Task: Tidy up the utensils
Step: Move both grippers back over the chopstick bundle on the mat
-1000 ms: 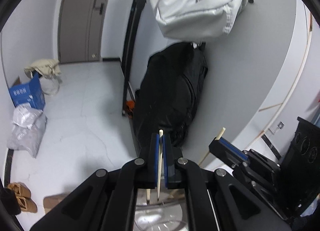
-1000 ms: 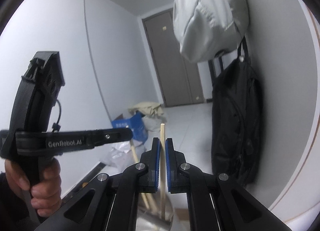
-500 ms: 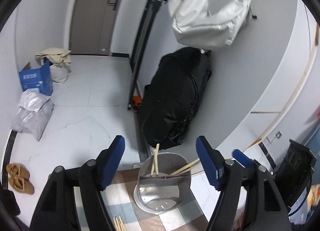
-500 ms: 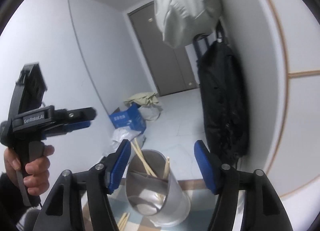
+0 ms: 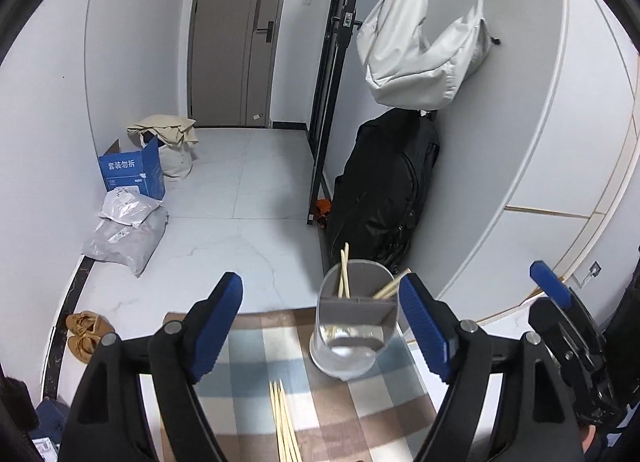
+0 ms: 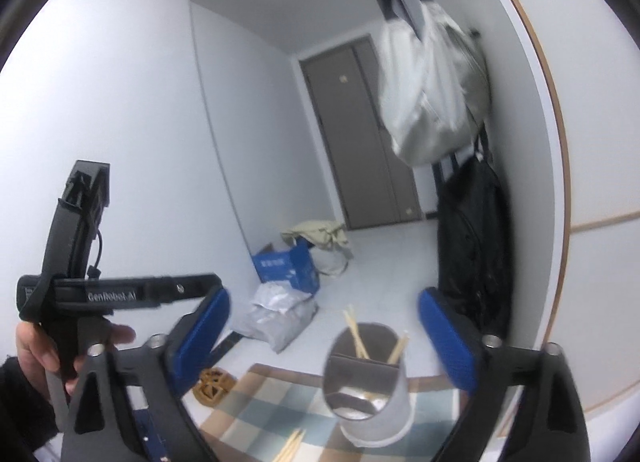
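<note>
Two tools stand wide open, their jaws having just been opening, nothing between them: the left tool and right tool both frame the metal holder, well short of it. Chopsticks lean inside it; more chopsticks lie on the checked cloth nearer the left tool.

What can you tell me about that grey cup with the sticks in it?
The grey, metallic-looking round utensil holder stands upright on the checked cloth. A flat divider splits it into a front compartment and a back one. Pale wooden chopsticks lean in the back compartment, tips above the rim. Neither set of jaws touches it.
</note>
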A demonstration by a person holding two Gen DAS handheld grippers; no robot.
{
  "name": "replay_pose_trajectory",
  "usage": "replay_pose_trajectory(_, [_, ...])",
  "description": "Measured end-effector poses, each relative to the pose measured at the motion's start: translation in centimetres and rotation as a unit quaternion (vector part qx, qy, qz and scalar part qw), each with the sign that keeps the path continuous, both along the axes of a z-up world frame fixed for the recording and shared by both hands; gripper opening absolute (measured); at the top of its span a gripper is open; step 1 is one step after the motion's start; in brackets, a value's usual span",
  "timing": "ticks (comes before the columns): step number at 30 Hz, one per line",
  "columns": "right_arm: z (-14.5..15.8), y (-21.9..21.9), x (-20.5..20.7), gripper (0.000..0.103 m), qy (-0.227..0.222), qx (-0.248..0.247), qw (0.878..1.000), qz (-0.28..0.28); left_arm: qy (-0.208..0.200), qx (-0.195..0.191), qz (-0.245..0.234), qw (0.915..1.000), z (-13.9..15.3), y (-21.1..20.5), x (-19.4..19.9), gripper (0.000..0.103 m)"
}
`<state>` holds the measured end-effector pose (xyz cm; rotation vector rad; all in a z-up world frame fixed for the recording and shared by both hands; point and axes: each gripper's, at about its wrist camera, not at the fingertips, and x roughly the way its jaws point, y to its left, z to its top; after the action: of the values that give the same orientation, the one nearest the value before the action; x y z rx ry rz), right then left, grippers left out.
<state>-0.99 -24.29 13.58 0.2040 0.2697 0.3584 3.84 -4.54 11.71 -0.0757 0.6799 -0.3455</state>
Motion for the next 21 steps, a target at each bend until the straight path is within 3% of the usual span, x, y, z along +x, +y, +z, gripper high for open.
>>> replay_pose_trajectory(11, [-0.8, 2.1, -5.3, 0.103, -0.002, -0.012, 1.0, 0.015, 0.001, -0.007, 0.028, 0.9996, -1.3, 1.8, -4.4, 0.081])
replay_pose_trajectory(21, [-5.3, 3.7, -9.1, 0.103, 0.049, -0.047, 0.997, 0.041, 0.031, -0.004, 0.037, 0.9988, -5.7, 3.3, -7.5, 0.082])
